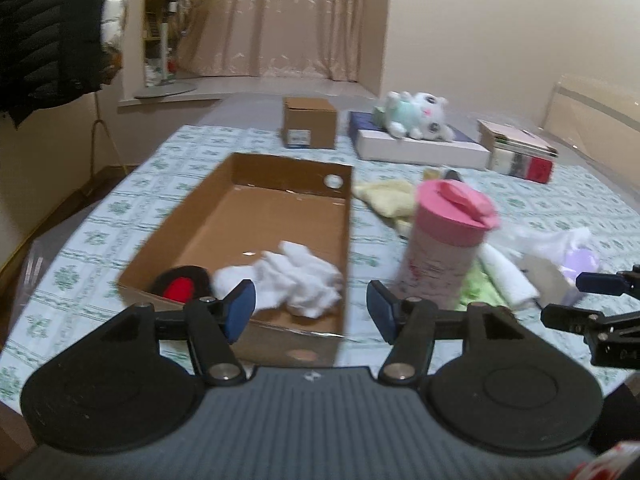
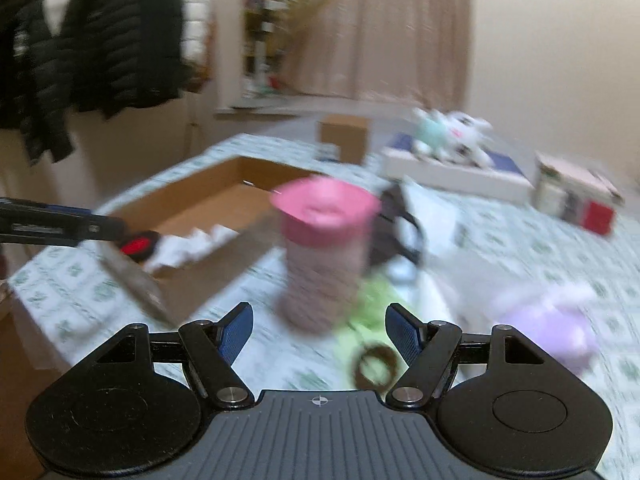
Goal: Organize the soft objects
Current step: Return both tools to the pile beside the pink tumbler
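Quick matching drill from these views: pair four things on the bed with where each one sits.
1. white cloth
2. plush toy
3. pink-lidded cup
4. small closed carton

A. on the flat white box
B. inside the open cardboard box
C. far side of the bed, behind the open box
D. upright, right of the open box

Pairs: 1-B, 2-A, 3-D, 4-C

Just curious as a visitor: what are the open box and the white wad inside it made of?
Box: plain brown corrugated cardboard, matte, judging by its raw cut edges and punched hole. White wad: looks like soft crumpled fabric or fleece, matte and fluffy; too blurred to tell which.
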